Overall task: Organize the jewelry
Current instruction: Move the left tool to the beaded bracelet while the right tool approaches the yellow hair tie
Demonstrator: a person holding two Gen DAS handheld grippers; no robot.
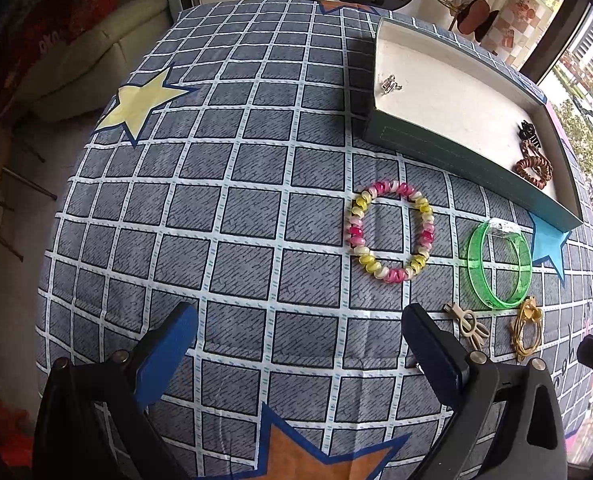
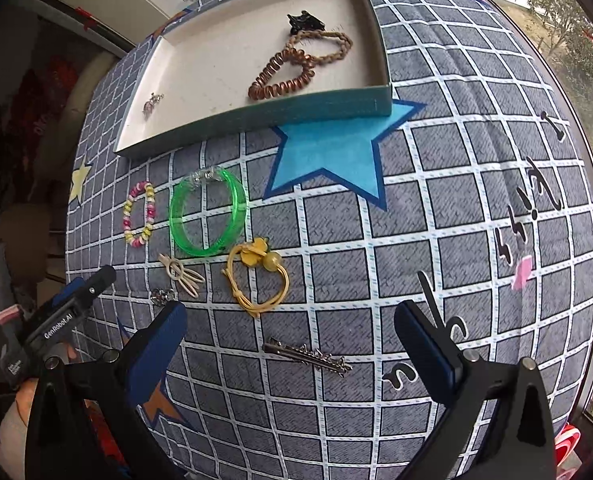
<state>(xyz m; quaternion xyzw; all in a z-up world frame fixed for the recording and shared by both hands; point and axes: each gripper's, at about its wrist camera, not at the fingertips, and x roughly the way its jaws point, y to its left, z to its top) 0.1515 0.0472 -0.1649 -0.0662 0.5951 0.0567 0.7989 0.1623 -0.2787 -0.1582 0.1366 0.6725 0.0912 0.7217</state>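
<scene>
A shallow green tray (image 1: pixel 448 148) (image 2: pixel 256 114) holds a small silver charm (image 1: pixel 389 83) (image 2: pixel 151 103), a black claw clip (image 2: pixel 302 21), a brown coil hair tie (image 2: pixel 282 80) (image 1: pixel 534 170) and a braided tie (image 2: pixel 328 50). On the checked cloth lie a pink-yellow spiral bracelet (image 1: pixel 390 236) (image 2: pixel 139 214), a green bangle (image 1: pixel 498 266) (image 2: pixel 207 214), a beige clip (image 1: pixel 468 324) (image 2: pixel 182 274), a yellow flower tie (image 1: pixel 526 328) (image 2: pixel 258 276), a small silver piece (image 2: pixel 161 295) and a metal barrette (image 2: pixel 307 356). My left gripper (image 1: pixel 296 344) is open and empty. My right gripper (image 2: pixel 290 344) is open around the barrette, above it.
The cloth (image 1: pixel 216 200) has printed stars, a blue one (image 2: pixel 336 148) by the tray's near corner. A window (image 2: pixel 568 20) runs along the right. A sofa (image 1: pixel 96 56) stands off the left edge. The left gripper's body (image 2: pixel 56 324) shows at the right wrist view's left.
</scene>
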